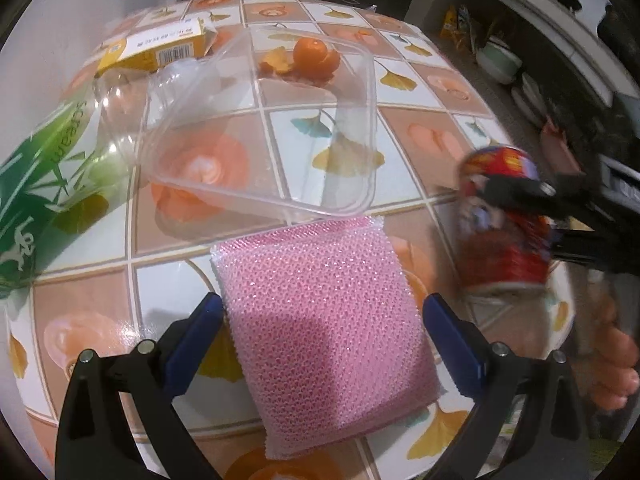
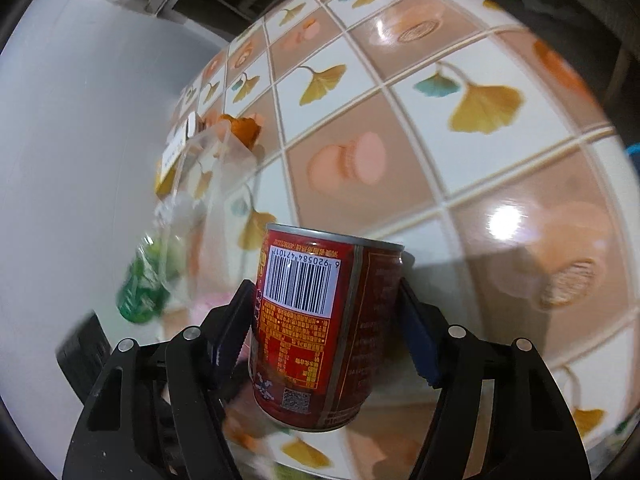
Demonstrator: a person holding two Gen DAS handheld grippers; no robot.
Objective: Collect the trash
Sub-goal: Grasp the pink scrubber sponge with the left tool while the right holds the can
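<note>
**A:** What can the left camera see that the right one can't?

**B:** It sees a pink sponge (image 1: pixel 324 328) lying flat on the table (image 1: pixel 420 92), low in the middle of the picture. Above it is a clear plastic box (image 1: pixel 280 120), tipped up on its side. At the left edge lies a clear bottle with a green label (image 1: pixel 52 168). Near the top are a yellow carton (image 1: pixel 156 46) and some orange peel (image 1: pixel 312 58).

**A:** And the right camera?

**B:** It shows the red can (image 2: pixel 320 328) up close, low in the middle. You can read a white barcode and small yellow writing on it. In the left camera the same can is just a blurry red shape at the right edge.

**A:** Where is the can next to the fingers?

**B:** It sits right between the two fingers of the right gripper (image 2: pixel 328 332). They press on its two sides, and the can leans a little.

**A:** And the other one?

**B:** The left gripper (image 1: pixel 320 336) has its fingers wide apart, one on each side of the sponge. They are not squeezing it.
</note>
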